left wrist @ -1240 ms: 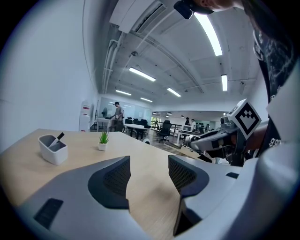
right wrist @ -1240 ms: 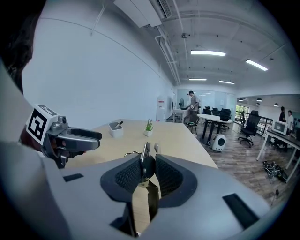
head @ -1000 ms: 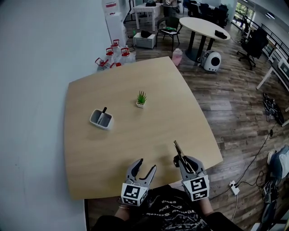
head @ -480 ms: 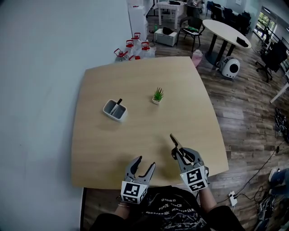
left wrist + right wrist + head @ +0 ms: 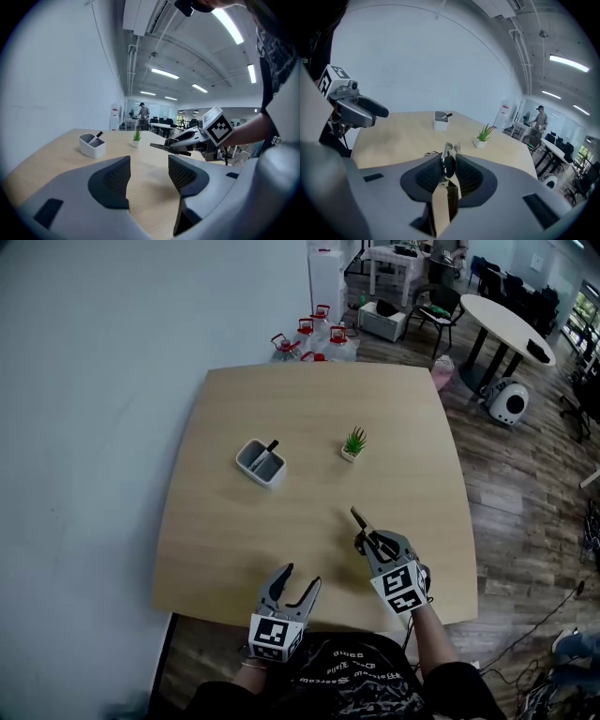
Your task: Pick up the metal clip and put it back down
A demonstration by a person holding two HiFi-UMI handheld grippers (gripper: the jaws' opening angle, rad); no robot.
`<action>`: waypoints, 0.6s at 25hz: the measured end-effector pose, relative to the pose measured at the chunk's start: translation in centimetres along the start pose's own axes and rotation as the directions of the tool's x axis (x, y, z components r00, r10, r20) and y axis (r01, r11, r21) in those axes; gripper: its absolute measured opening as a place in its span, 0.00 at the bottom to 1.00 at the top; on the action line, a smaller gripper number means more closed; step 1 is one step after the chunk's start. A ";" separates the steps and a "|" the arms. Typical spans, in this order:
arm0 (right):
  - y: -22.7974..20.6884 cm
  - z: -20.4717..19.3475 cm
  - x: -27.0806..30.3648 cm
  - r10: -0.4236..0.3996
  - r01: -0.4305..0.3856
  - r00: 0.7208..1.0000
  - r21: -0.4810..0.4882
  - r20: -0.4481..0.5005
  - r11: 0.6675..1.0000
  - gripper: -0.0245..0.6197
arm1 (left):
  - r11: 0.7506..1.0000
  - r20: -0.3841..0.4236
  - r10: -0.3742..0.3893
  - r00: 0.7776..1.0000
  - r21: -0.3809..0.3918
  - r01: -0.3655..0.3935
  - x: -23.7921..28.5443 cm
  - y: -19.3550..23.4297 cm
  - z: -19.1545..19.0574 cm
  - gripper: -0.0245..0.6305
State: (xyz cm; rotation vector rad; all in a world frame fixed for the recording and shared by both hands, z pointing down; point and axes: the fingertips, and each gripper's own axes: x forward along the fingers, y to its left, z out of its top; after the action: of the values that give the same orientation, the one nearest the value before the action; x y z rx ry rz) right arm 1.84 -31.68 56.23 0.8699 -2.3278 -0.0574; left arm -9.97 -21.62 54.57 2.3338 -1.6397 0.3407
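Head view: the right hand-held gripper pinches the metal clip, pointing to 11 o'clock over the table. The left hand-held gripper is wide open, empty.

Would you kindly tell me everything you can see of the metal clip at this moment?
The metal clip is a slim clip of dull, brownish metal with a dark round part at its middle. The right tool is shut on it, clamping it from both sides. Its narrow front end sticks out past the jaws, and it appears raised off the wooden table.
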 end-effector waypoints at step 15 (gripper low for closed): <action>-1.0 -1.4 9.0 0.065 -0.086 0.990 -0.160 -0.129 0.983 0.18 | 0.993 -0.073 0.104 0.992 -0.041 -0.107 0.3 1.8 -1.2 0.44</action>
State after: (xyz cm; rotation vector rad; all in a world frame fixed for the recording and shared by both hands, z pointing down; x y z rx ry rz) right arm -1.89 -37.66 62.10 0.6825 -2.2033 -0.1585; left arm -11.60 -22.09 55.95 2.1825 -1.7222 0.3995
